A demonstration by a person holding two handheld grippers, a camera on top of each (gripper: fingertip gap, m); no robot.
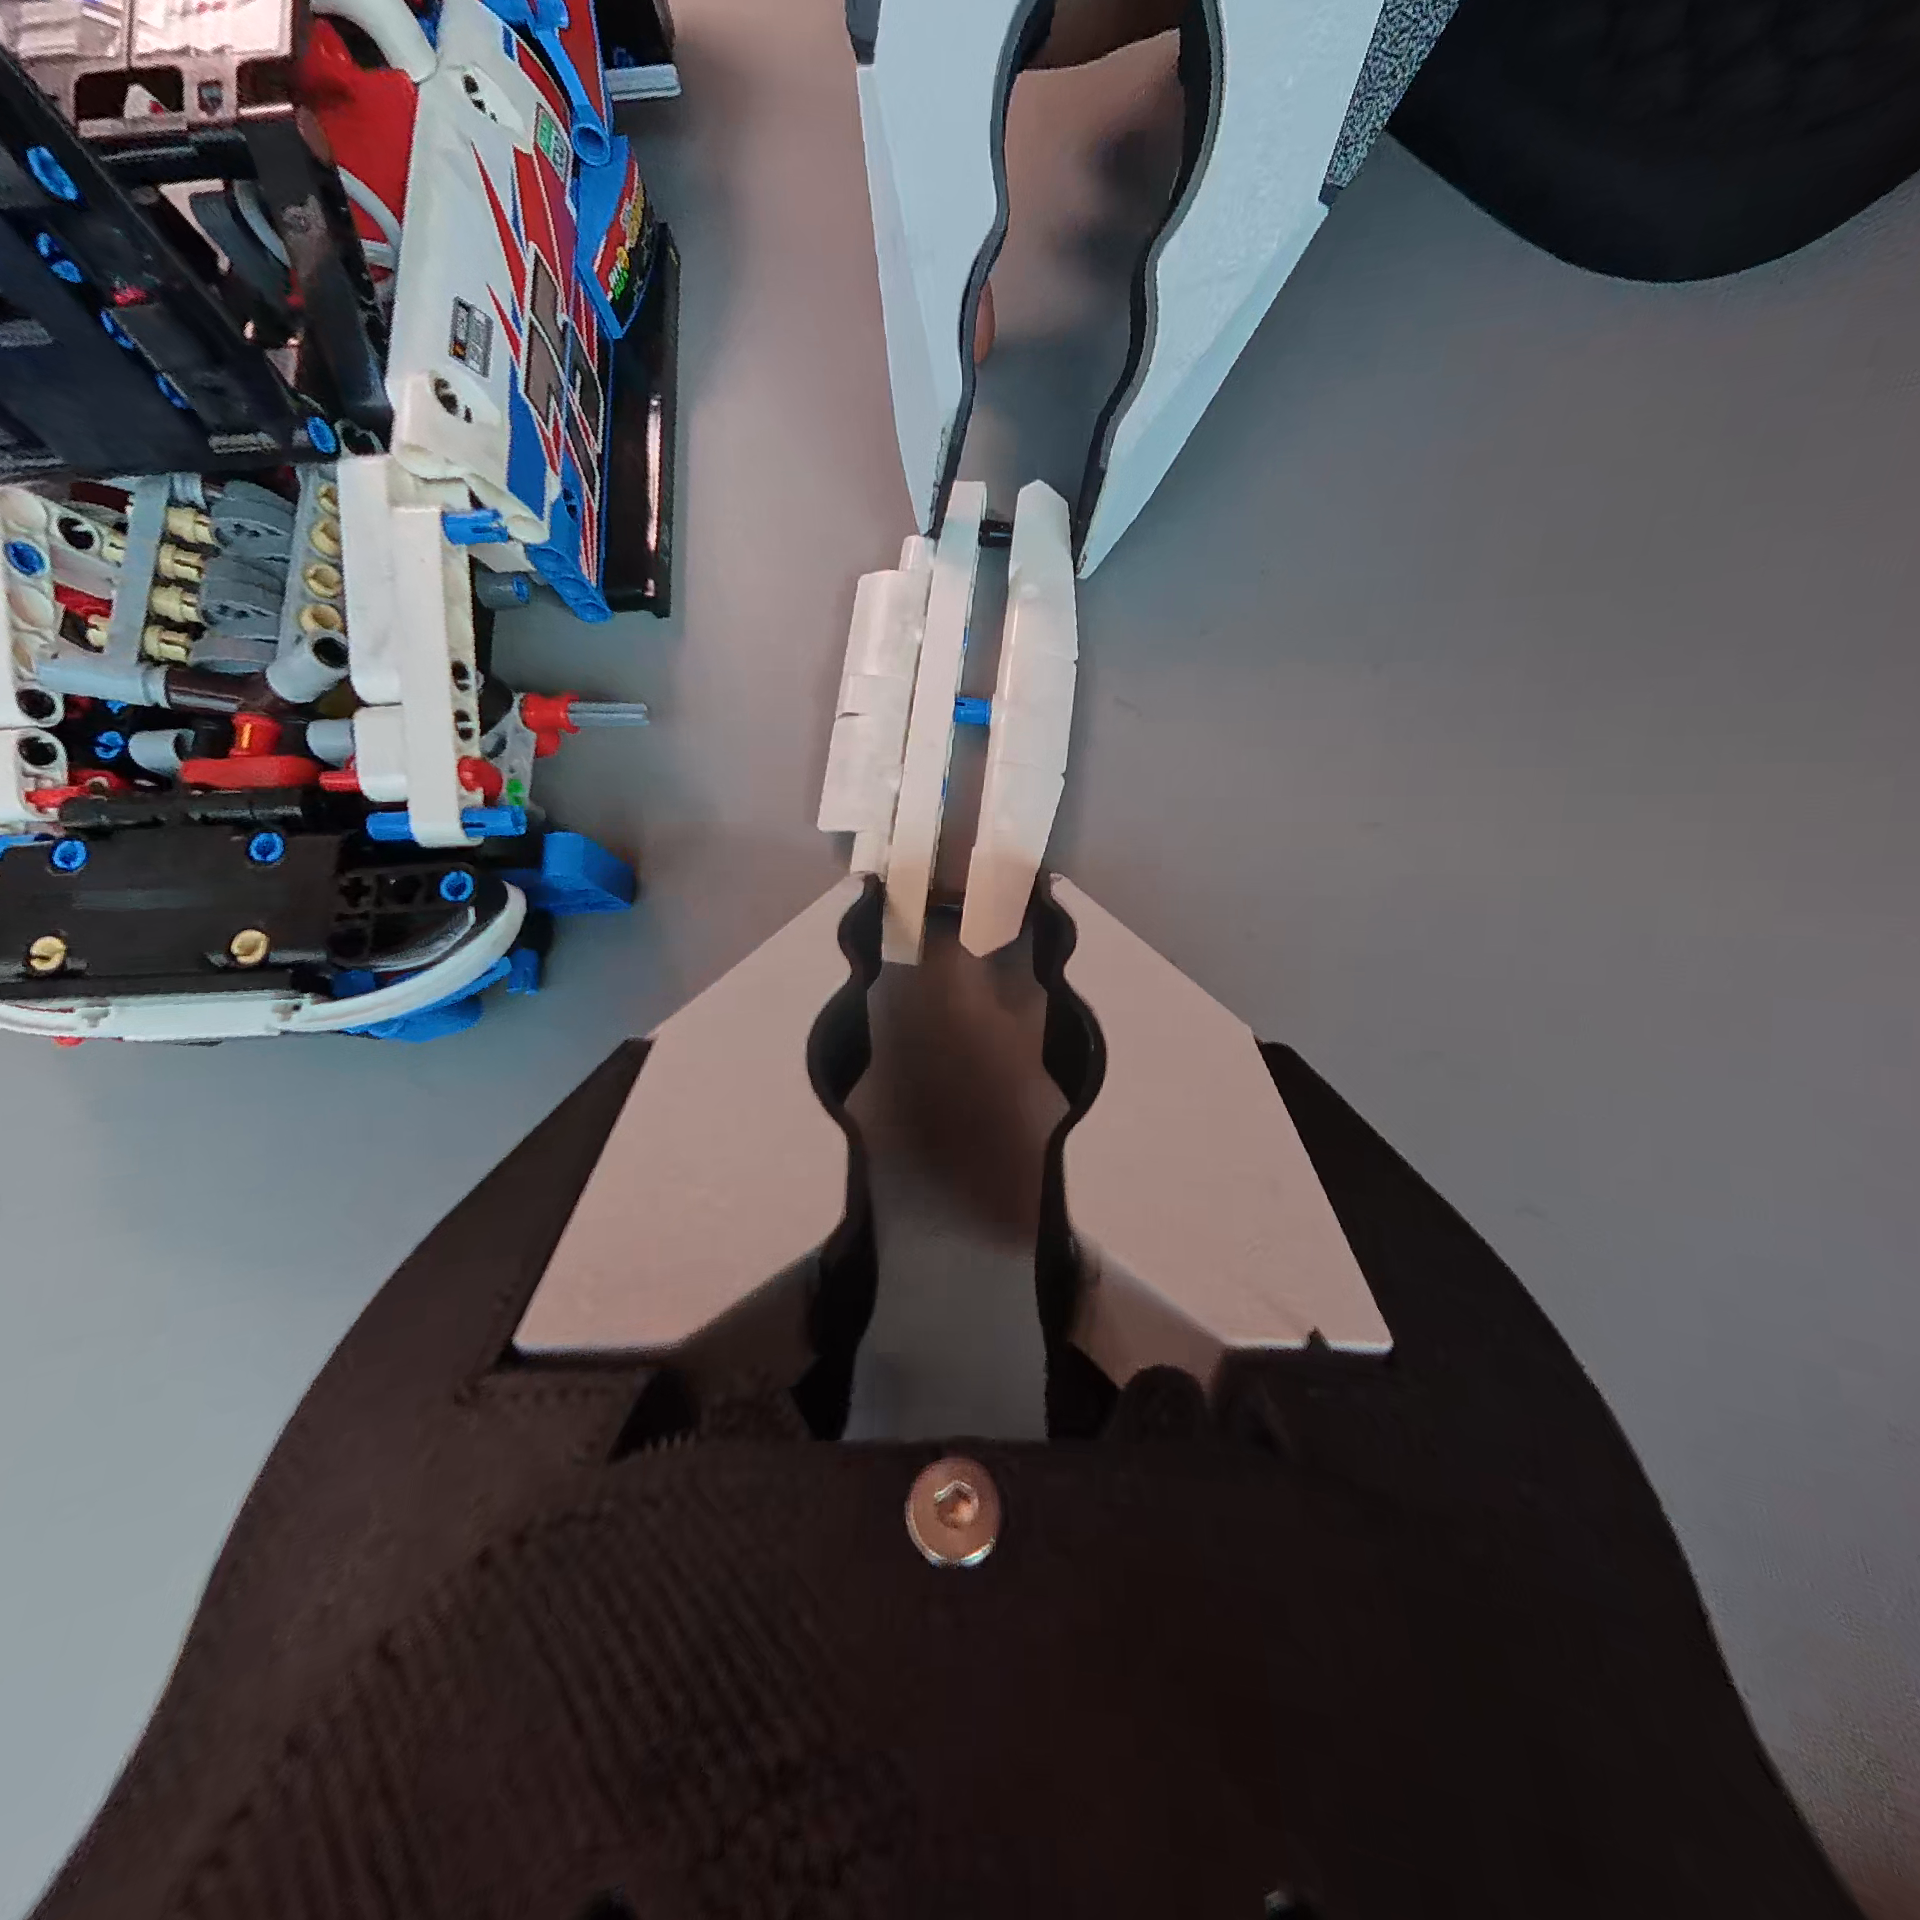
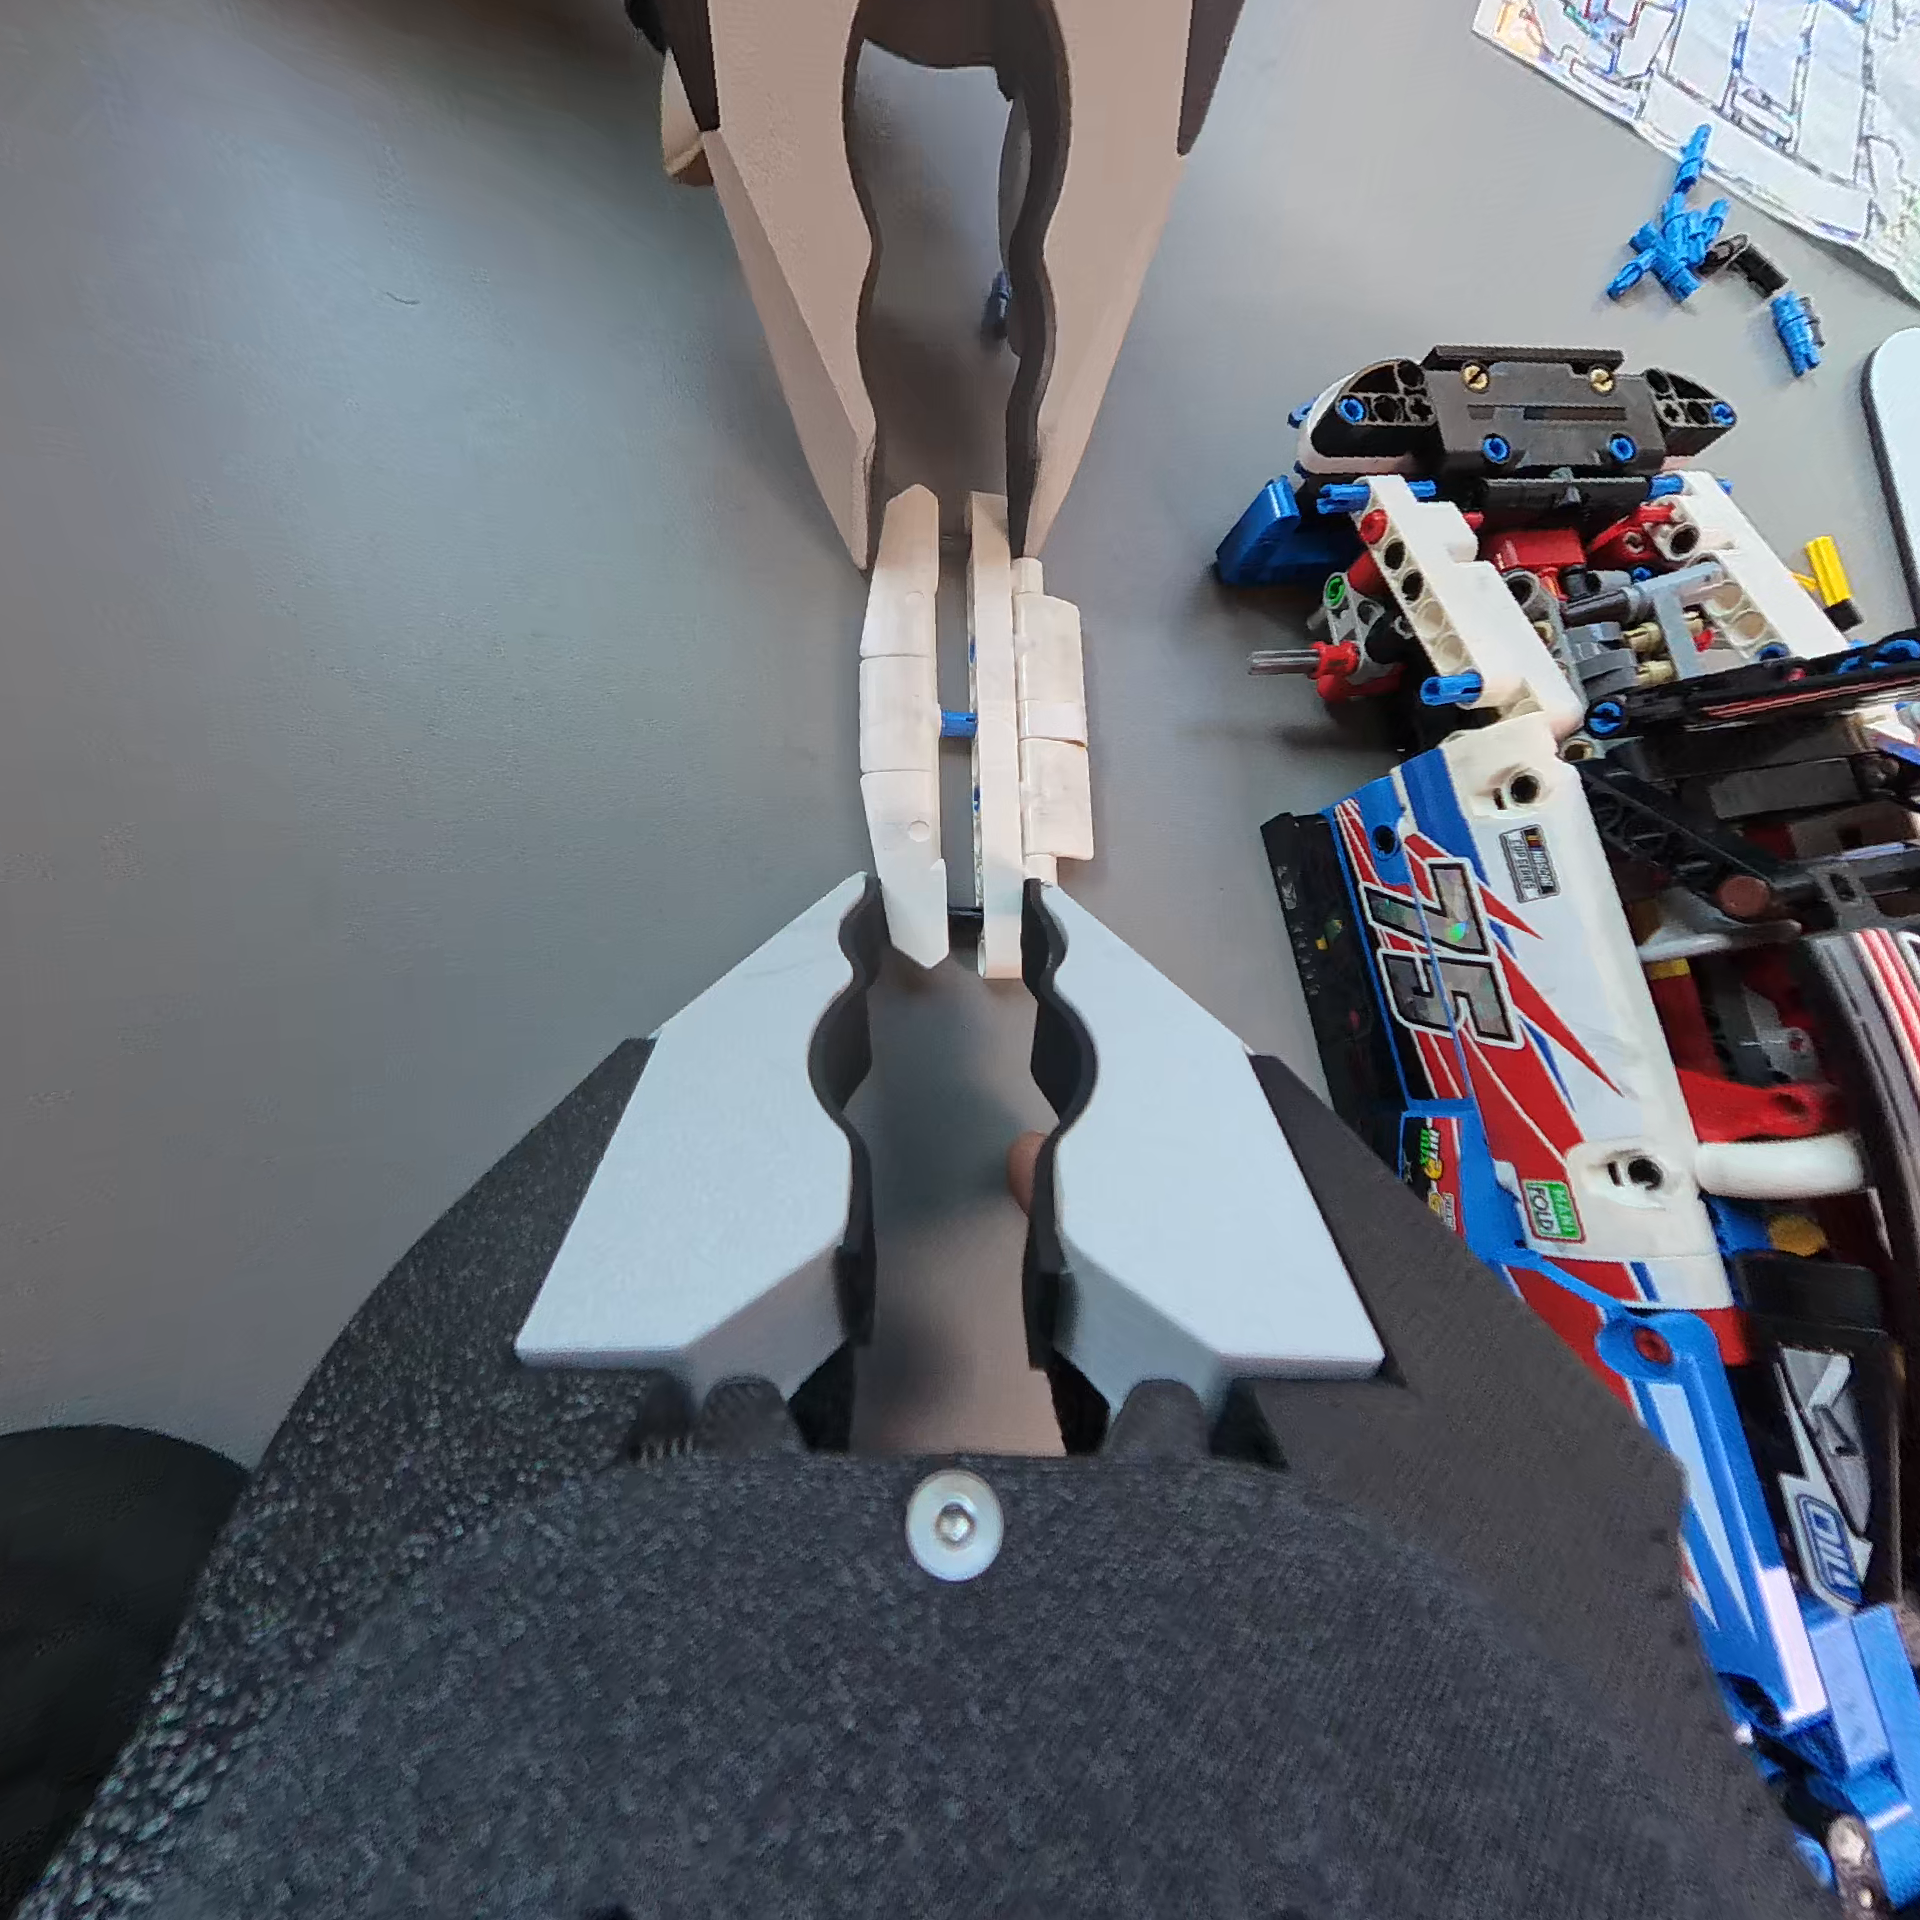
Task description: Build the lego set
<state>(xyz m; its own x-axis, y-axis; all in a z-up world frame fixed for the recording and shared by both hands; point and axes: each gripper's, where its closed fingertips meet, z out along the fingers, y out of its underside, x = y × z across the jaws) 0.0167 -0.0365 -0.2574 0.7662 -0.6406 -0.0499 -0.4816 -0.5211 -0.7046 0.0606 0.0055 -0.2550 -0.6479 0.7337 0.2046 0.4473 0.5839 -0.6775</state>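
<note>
A white curved panel sub-assembly (image 1: 935, 717), two arched white plates joined by blue pins, is held above the grey table between both grippers. My left gripper (image 1: 956, 894) is shut on its near end in the left wrist view. My right gripper (image 1: 1013, 520) is shut on the far end. In the right wrist view the same assembly (image 2: 904, 717) lies between my right gripper (image 2: 951, 894) and my left gripper (image 2: 945, 530). The partly built red, white and blue race car (image 1: 312, 623) stands to the left, and it shows at the right in the right wrist view (image 2: 1558, 831).
Loose blue pins (image 2: 1683, 239) and a printed instruction sheet (image 2: 1766, 94) lie beyond the car. A small blue piece (image 2: 997, 301) lies on the table under the left gripper. A dark rounded object (image 1: 1662, 135) sits at the table's edge. The gap from one gripper's tips to the other's is roughly 7 cm.
</note>
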